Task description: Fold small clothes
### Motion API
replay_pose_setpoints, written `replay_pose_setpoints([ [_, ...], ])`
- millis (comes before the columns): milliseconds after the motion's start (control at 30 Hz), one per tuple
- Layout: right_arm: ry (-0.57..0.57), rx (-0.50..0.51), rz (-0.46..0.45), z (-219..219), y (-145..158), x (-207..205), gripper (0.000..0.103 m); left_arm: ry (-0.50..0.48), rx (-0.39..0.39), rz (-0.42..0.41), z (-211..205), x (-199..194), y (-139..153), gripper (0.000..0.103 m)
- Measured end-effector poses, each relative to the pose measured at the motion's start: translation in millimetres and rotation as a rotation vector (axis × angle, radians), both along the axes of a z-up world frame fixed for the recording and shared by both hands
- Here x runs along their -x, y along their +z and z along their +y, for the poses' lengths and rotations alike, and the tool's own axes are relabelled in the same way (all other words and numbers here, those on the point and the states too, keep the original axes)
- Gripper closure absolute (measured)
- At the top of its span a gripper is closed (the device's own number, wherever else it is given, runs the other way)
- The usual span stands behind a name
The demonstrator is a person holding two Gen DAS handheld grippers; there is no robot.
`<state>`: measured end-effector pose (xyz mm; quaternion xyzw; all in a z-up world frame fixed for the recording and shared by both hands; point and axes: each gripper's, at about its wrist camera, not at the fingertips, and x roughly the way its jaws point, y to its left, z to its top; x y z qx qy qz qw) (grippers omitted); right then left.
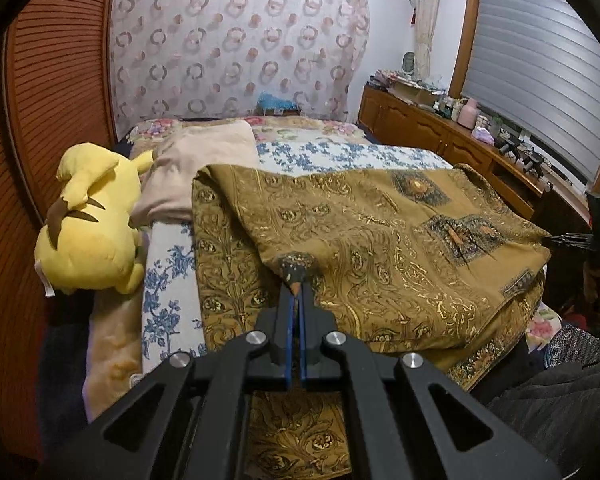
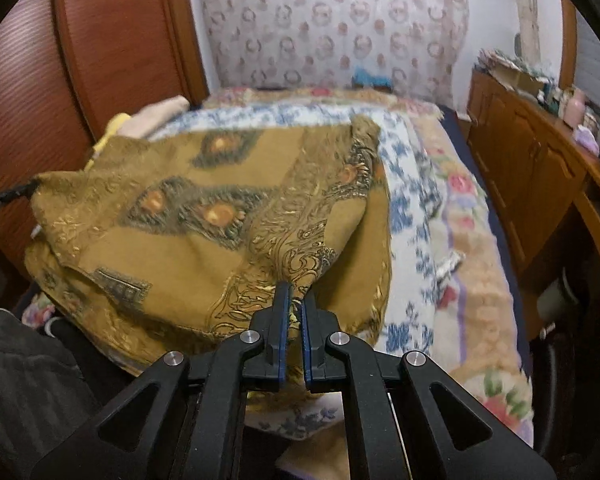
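A yellow plush (image 1: 90, 224) lay at the cloth's left, against the wooden headboard (image 1: 48, 92), and a beige towel (image 1: 196, 168) sat between the plush and the cloth's far left corner. The cloth (image 1: 380, 248), gold-brown with scrollwork and dark medallions, was spread on the bed (image 1: 168, 280) over the blue-flowered sheet (image 1: 340, 152), its upper layer lifted off the lower one.

My left tongs (image 1: 296, 286) were clenched on a bunched corner of the cloth near its middle front, blue pads pressed tight together on the fabric. My right tongs (image 2: 295, 300) gripped another gathered fold at the cloth's near edge, pads close with fabric pinched between them. In the left view those right tongs (image 1: 556, 238) showed at the cloth's right corner, holding it taut; in the right view, which was blurred, my left tongs (image 2: 20, 192) showed at the cloth's left corner.

Right of the cloth, beyond the bed, stood a wooden cabinet (image 1: 420, 124) with small clutter on top, below a window blind (image 1: 540, 52).
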<state>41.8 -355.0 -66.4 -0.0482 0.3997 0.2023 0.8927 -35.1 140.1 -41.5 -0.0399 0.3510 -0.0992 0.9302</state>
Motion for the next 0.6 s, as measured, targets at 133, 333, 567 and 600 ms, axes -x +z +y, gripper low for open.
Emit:
replay_pose_setpoints([
  [133, -0.021, 0.018, -0.022, 1, 5, -4, 0.075, 0.005, -0.018, 0.003, 0, 0, 0, 0.083],
  [333, -0.033, 0.032, -0.060, 4, 12, -12, 0.065, 0.015, -0.004, -0.012, 5, 0, 4, 0.067],
  [567, -0.028, 0.040, -0.042, 14, -6, -29, 0.065, 0.029, -0.005, 0.026, 7, -14, -13, 0.063],
  [600, -0.030, 0.041, -0.040, 15, -9, -31, 0.065, 0.032, -0.011, 0.032, 7, -17, -16, 0.062],
])
